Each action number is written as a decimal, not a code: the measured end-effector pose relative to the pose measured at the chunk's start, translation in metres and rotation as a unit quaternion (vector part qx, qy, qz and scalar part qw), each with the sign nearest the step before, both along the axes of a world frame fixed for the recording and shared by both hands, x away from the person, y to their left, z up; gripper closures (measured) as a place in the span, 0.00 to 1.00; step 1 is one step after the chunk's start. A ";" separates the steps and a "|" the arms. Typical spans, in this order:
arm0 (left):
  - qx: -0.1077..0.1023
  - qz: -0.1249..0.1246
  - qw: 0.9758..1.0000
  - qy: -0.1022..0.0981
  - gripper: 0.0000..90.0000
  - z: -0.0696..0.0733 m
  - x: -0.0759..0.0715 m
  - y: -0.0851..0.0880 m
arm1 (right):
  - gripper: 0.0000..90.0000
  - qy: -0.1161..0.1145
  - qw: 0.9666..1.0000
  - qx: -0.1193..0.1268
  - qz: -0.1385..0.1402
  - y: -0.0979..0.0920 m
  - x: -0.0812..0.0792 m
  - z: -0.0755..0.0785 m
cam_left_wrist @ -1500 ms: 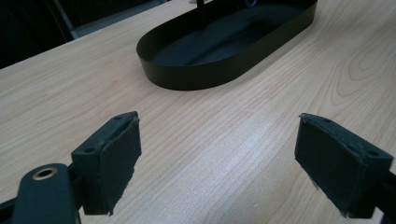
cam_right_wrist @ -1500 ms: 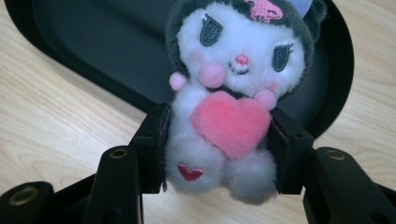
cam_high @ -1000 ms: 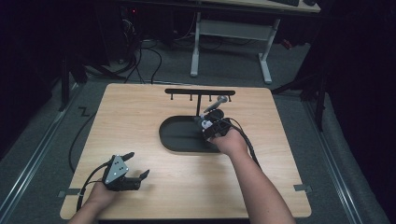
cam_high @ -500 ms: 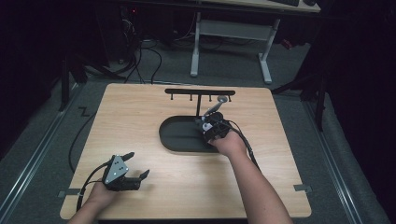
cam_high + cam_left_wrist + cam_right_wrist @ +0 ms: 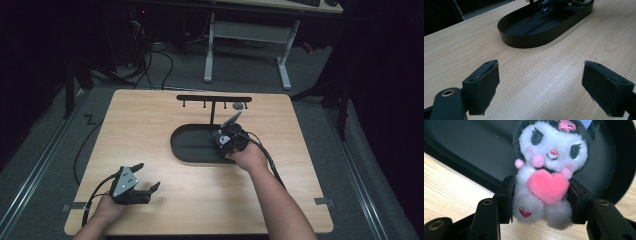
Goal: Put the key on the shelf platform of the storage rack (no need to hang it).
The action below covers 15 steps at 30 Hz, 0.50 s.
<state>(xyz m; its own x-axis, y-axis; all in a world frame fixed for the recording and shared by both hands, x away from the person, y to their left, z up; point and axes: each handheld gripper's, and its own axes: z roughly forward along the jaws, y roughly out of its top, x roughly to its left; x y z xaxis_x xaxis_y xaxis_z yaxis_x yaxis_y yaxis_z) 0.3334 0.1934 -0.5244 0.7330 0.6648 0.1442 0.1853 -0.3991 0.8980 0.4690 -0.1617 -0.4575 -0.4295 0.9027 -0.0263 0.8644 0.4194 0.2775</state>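
Plush fur is bulging between the jaws of the right gripper, which are clamping a small white toy by its body. The toy (dark hood, pink heart against its chest, a smaller red heart stitched lower down) is facing the right gripper's camera and hanging over the near rim of a black oval tray, with the wood of the table showing below it.

From above, the right gripper is sitting at the right end of the tray, the person's right hand wrapping it from behind. A thin black rack with small hooks is standing just beyond the tray, with a small grey thing hanging near its right end, too small to identify.

The left gripper is resting low at the front left of the table, well apart from the tray, held in the left hand. Its jaws are standing wide apart with bare wood between them, gripping nothing, as the left gripper view is showing; its pads are pointing toward the tray.
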 end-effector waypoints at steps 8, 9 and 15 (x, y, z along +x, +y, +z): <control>0.000 0.001 1.000 -0.001 0.17 0.000 0.000 0.000 | 0.53 -0.009 1.000 0.007 -0.012 0.004 0.011 -0.009; 0.000 0.000 1.000 -0.001 0.17 0.000 0.000 0.000 | 0.52 -0.008 1.000 0.007 -0.015 0.005 0.012 -0.010; -0.001 0.001 1.000 0.001 0.17 0.000 0.000 0.001 | 0.50 -0.012 1.000 0.001 -0.009 0.009 0.012 -0.016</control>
<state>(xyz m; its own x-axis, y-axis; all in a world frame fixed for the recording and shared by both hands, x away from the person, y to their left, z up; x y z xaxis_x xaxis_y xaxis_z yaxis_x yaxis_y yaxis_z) 0.3334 0.1940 -0.5243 0.7321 0.6663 0.1416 0.1868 -0.3963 0.8989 0.4813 -0.1532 -0.4736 -0.4123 0.9104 -0.0345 0.8652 0.4032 0.2981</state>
